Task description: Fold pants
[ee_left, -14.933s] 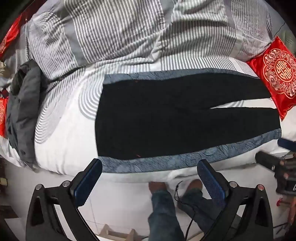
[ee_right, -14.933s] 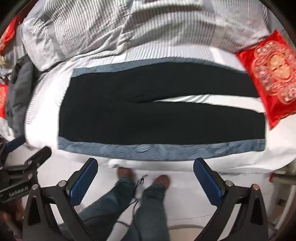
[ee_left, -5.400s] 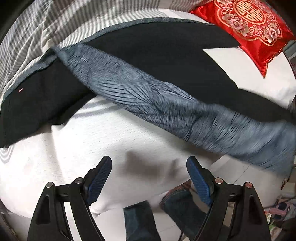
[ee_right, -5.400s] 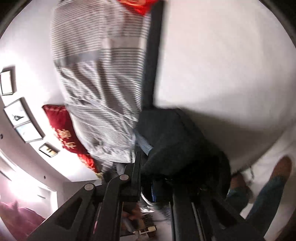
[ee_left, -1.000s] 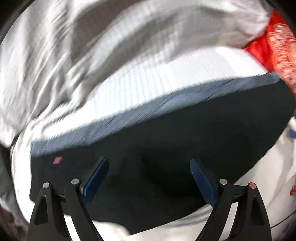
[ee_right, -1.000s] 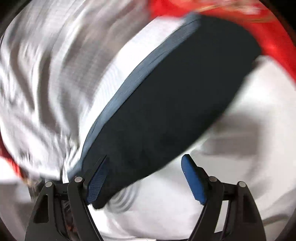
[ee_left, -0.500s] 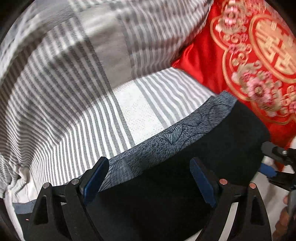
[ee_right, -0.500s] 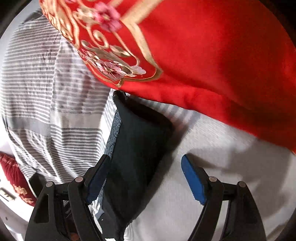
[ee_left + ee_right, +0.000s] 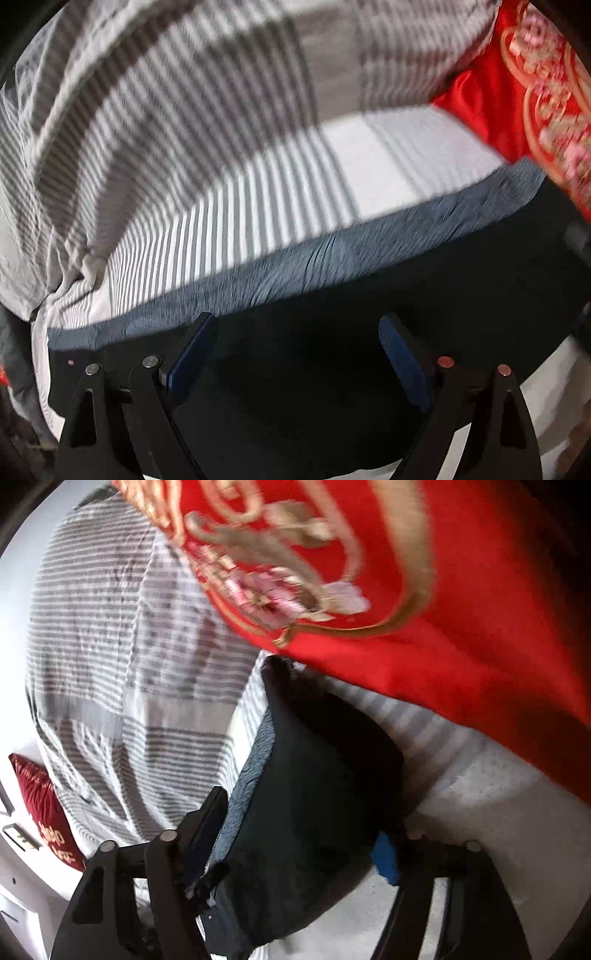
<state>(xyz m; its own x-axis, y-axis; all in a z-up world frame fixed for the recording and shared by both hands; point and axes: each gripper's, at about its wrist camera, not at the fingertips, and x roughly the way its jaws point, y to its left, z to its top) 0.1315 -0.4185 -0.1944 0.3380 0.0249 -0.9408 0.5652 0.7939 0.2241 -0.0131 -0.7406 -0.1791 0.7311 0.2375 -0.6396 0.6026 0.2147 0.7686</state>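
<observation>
Left gripper (image 9: 295, 354) being held wide over pants (image 9: 332, 369); right gripper (image 9: 301, 838) jaws being closed around pants end, cushion (image 9: 461, 646) at 1 o'clock.

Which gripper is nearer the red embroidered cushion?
Right. The right gripper, jaws closing around the pants' leg end, is just below the cushion; the left gripper hovers further along the pants.

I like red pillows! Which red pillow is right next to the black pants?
The bright red pillow with gold embroidery, lying against the pants end. The dark red pillow sits far off beyond the striped quilt.
</observation>
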